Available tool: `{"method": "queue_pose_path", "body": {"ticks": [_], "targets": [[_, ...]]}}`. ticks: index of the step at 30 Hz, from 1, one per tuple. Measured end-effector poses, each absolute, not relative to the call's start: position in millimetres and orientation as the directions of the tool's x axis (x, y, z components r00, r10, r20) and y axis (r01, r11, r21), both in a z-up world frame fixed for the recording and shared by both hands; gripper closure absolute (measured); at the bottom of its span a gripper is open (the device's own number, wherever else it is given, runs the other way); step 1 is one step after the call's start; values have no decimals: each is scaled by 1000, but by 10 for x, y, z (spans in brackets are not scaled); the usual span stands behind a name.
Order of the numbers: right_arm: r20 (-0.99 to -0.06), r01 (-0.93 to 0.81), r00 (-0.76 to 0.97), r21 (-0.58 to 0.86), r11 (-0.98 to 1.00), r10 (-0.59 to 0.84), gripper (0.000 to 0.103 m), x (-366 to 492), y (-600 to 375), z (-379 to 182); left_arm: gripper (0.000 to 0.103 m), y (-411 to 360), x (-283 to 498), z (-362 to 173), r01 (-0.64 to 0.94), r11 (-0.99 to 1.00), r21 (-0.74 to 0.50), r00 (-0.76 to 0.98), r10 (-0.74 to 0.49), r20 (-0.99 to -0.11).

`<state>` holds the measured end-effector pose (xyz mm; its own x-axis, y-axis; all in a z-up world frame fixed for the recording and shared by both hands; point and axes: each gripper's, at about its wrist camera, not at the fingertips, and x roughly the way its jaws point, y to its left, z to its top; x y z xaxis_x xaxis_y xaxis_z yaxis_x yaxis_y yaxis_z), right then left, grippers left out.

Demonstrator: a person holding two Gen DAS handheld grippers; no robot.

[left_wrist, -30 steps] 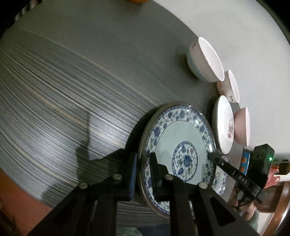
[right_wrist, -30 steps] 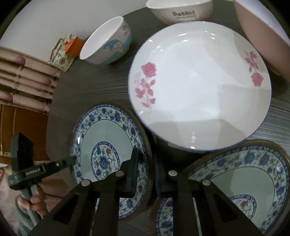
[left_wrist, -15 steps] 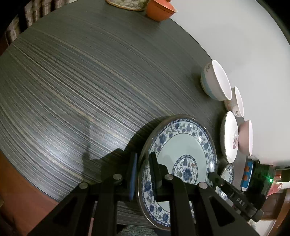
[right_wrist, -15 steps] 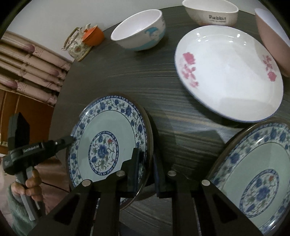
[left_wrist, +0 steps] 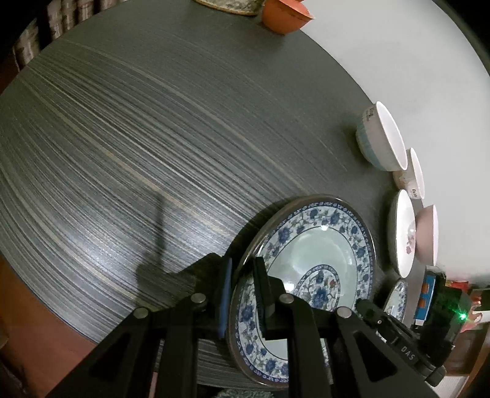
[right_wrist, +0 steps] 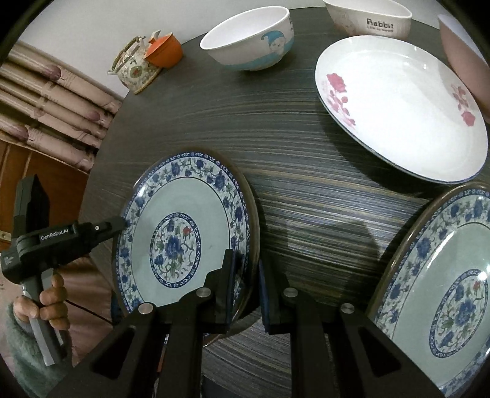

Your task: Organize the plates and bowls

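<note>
Left wrist view shows the blue floral plate (left_wrist: 309, 254) lifted at the near edge of the round dark table (left_wrist: 153, 122), its rim pinched by the left gripper (left_wrist: 242, 294), one finger under the rim and one on the plate's face. From the right wrist view, the same plate (right_wrist: 183, 238) is also clamped on its opposite rim by the right gripper (right_wrist: 246, 287), jaws narrow around the edge, so both tools hold it between them. The left gripper (right_wrist: 118, 225) appears there too, held in a hand (right_wrist: 52, 300) with a green sleeve. A second blue floral plate (right_wrist: 444, 290) lies flat on the table to the right. Beyond it sits a white plate with pink roses (right_wrist: 404, 107), and behind that a white bowl with a cartoon figure (right_wrist: 248, 43), a cream bowl marked "Rabbit" (right_wrist: 370, 18) and a pink bowl (right_wrist: 465, 55) at the far right edge. At the table's far side stand a small floral teapot (right_wrist: 134, 69) and an orange cup (right_wrist: 165, 52) touching it.
</note>
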<state>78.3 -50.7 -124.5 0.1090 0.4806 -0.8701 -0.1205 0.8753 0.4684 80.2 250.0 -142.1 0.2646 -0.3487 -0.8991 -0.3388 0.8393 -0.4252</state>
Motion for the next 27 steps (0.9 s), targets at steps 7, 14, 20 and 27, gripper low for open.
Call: {"method": "queue_pose_path", "body": {"ticks": [7, 14, 20, 27], "targets": [[-876, -126, 94, 461, 878, 474, 87, 764, -479, -1280, 88, 2532, 761, -1408, -340, 837, -429, 306, -333, -892], [-874, -131, 95, 463, 876, 476, 87, 728, -508, -1274, 84, 2584, 711, -1304, -321, 861, -395, 375, -267, -888], [-870, -113, 95, 473, 874, 484, 85, 701, -545, -1280, 84, 2673, 646, -1185, -295, 859, -418, 478, -246, -843], [-864, -95, 104, 485, 870, 493, 85, 661, -615, -1264, 84, 2627, 557, -957, -295, 897, -330, 509, -144, -849]]}}
